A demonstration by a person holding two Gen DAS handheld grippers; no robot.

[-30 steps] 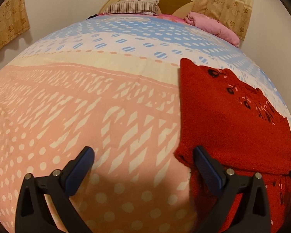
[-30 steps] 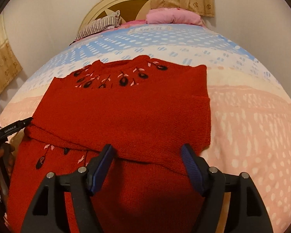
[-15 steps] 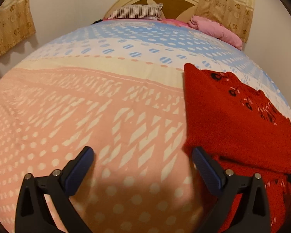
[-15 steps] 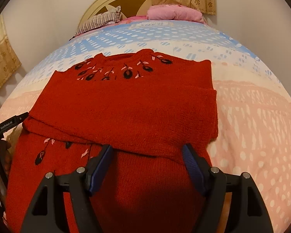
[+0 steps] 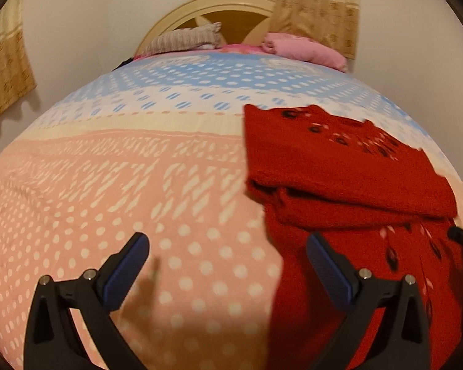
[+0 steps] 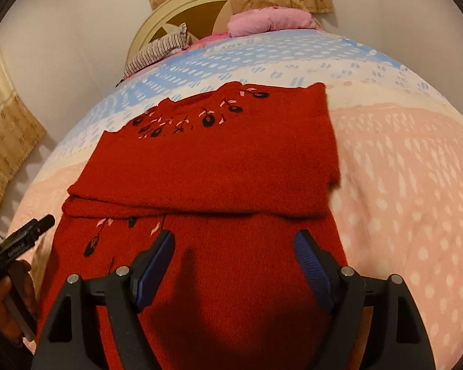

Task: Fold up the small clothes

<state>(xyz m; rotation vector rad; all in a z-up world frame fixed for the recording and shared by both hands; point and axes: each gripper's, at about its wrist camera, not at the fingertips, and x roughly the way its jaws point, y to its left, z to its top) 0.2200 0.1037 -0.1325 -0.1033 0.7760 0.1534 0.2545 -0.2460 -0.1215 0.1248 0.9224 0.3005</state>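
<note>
- We hold the right gripper (image 6: 233,262) wide apart, empty, above the red sweater's (image 6: 219,166) lower half.
- We hold the left gripper (image 5: 225,265) wide apart, empty, straddling the sweater's left edge.
- The sweater lies on the patterned bedspread (image 5: 108,185), its sleeves apparently folded across its middle.

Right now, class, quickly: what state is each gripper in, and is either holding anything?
Left gripper: open, holding nothing, above the bedspread.
Right gripper: open, holding nothing, above the red sweater.
</note>
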